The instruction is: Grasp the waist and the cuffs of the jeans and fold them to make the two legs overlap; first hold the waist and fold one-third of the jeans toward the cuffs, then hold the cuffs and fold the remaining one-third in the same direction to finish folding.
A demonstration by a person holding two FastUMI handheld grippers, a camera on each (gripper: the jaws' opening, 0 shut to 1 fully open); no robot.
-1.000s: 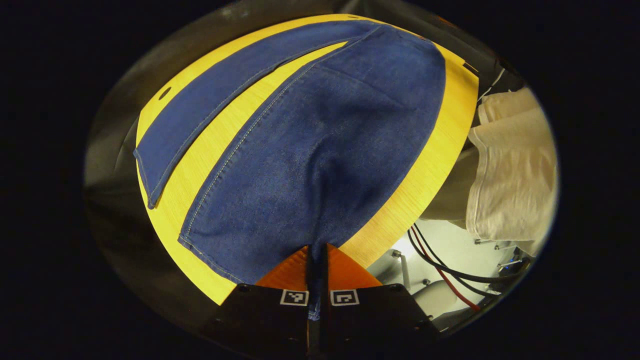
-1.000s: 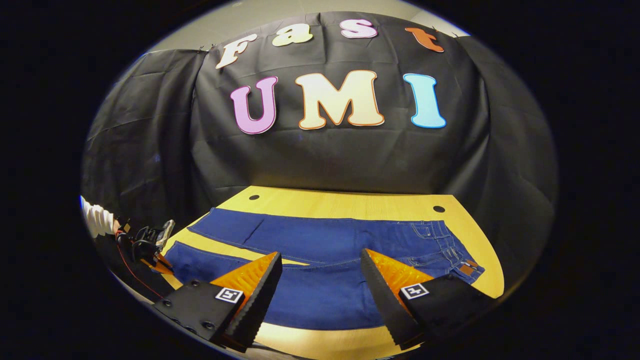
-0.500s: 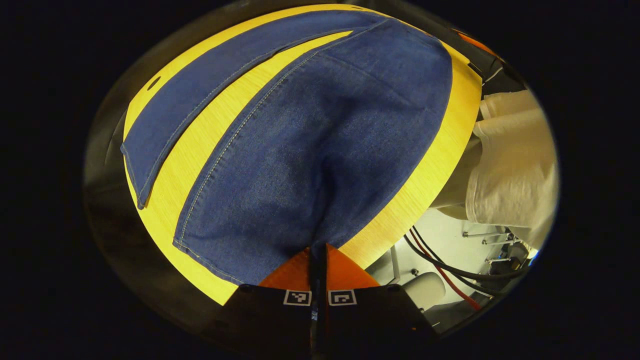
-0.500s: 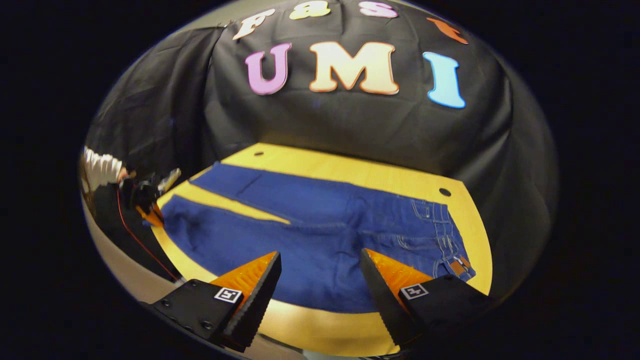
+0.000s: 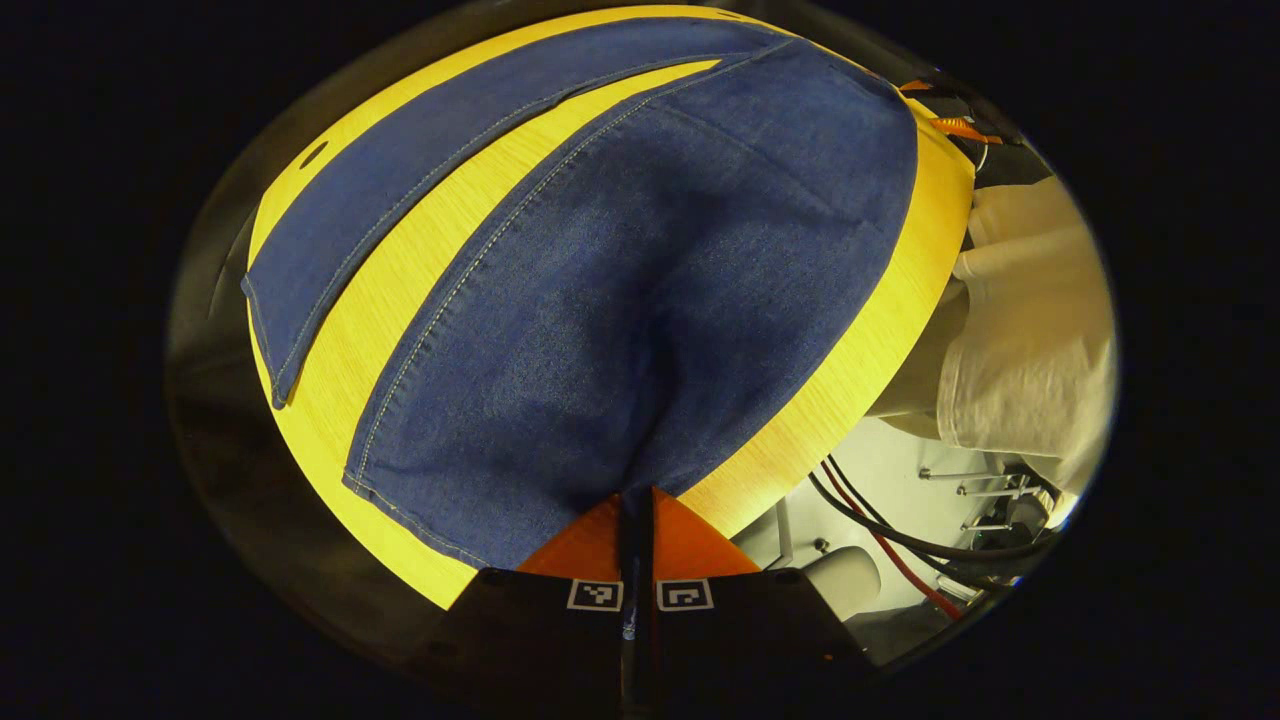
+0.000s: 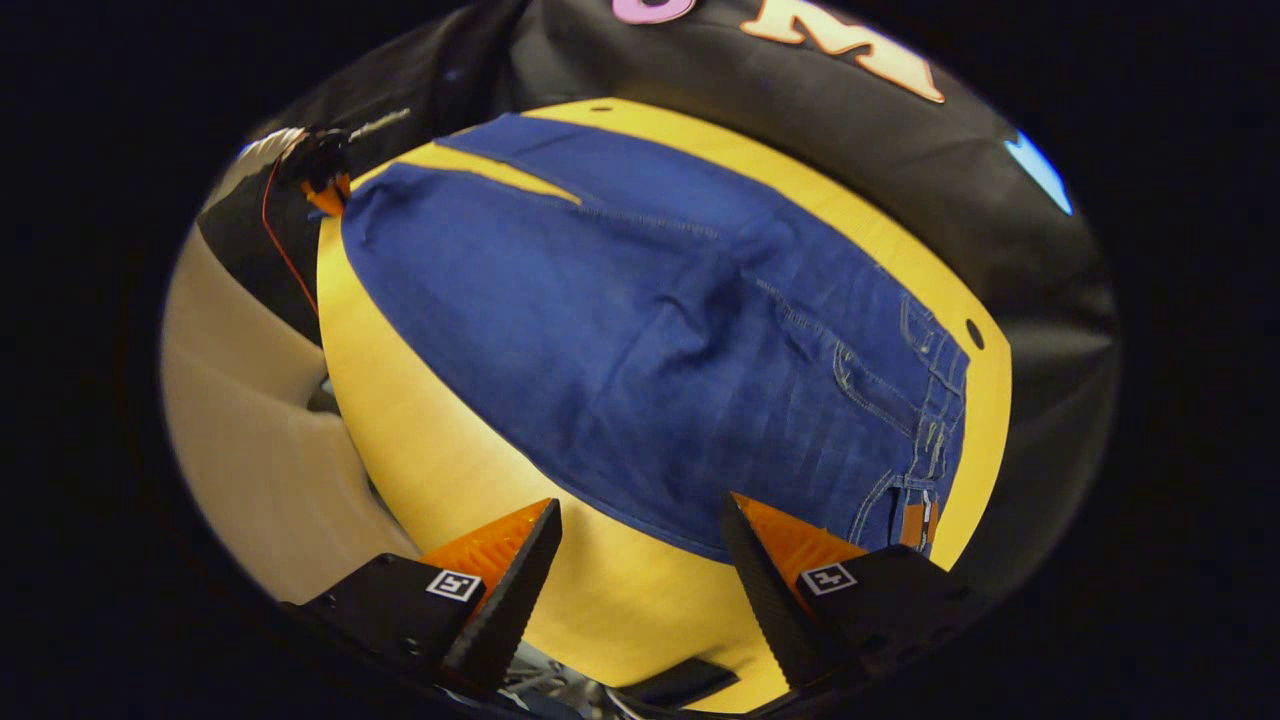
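Note:
Blue jeans (image 5: 620,280) lie spread on the yellow table (image 5: 400,290), their two legs apart with bare wood between them. My left gripper (image 5: 635,505) is shut on the near leg's cuff corner at the table's edge, and cloth runs between its orange fingers. In the right gripper view the jeans (image 6: 640,330) stretch from the cuffs at the far left to the waist (image 6: 925,440) at the right. My right gripper (image 6: 640,520) hovers open above the table's near edge (image 6: 600,600), close to the waist and not touching it. The left gripper (image 6: 325,180) shows far off at the cuff.
A person in light clothes (image 5: 1030,340) stands by the table's side. Black and red cables (image 5: 900,545) hang below the tabletop. Small round holes (image 6: 975,333) mark the table near the waist, and black cloth rises behind it.
My right gripper has tipped downward and moved in over the table's near edge toward the waist. The left gripper keeps its hold on the cuff with only a slight shift.

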